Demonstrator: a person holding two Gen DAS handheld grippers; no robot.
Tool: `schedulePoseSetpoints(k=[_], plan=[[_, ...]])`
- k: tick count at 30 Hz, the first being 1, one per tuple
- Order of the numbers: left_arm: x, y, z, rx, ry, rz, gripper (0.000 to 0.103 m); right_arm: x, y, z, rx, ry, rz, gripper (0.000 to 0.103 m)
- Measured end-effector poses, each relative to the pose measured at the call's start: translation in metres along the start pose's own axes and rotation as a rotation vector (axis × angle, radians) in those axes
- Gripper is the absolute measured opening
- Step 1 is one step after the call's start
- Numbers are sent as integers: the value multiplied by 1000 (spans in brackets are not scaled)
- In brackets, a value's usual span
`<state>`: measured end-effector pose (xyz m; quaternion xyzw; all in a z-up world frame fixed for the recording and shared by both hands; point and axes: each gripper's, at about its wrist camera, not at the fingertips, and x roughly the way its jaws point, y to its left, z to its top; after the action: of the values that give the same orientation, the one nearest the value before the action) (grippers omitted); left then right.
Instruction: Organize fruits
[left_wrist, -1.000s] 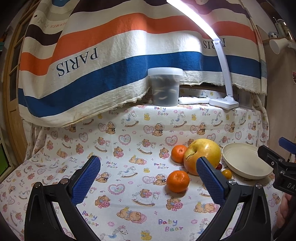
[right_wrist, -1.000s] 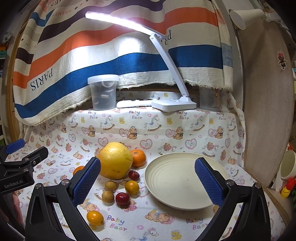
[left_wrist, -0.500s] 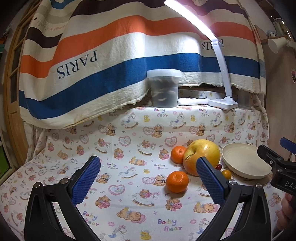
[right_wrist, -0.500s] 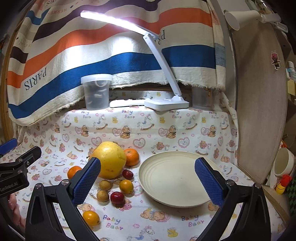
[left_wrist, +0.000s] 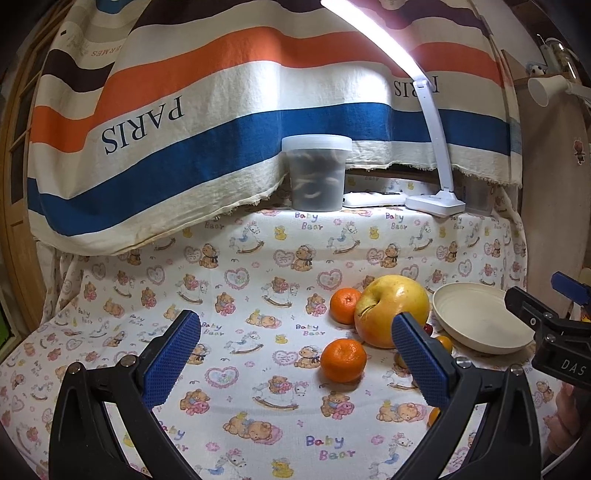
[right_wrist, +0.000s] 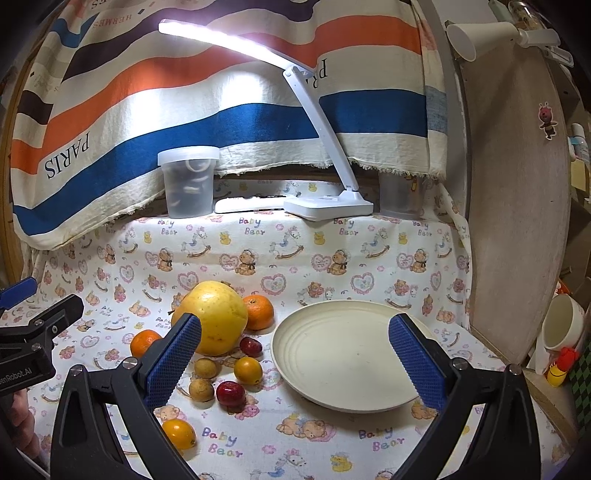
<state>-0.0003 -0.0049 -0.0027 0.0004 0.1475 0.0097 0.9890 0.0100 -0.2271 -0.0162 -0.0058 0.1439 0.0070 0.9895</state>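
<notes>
Landmark: the round cream ribbed plate lies bare on the bear-printed tablecloth; every place below is given relative to it.
Your left gripper: you hold it well to the left of the plate, above the cloth, with its blue-padded jaws spread wide and nothing between them.
Your right gripper: you hold it over the plate's near edge, its jaws spread wide and gripping nothing; the right pad stands before the plate's right rim, the left pad before the big fruit.
Large yellow round fruit: it sits just left of the plate, apart from the rim.
Far orange tangerine: it touches the yellow fruit on the side nearer the plate's far-left rim.
Near orange tangerine: it lies farther left of the plate than the yellow fruit and toward you.
Small fruits: a dark red one lies nearest the plate's left rim; a yellow-orange one, two brown ones and a glossy red one cluster just beside it, toward you.
Stray orange-yellow small fruit: it lies alone, left of the plate and nearest you.
Backdrop: a lidded translucent tub and a lit white desk lamp stand well behind the plate, below a striped cloth.
</notes>
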Motion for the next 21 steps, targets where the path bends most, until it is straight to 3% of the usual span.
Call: schedulePoseSetpoints(k=[21], plan=[[-4,-2,0,8,8,-23,103,-1,-1,-1,8,-5,-9,102]])
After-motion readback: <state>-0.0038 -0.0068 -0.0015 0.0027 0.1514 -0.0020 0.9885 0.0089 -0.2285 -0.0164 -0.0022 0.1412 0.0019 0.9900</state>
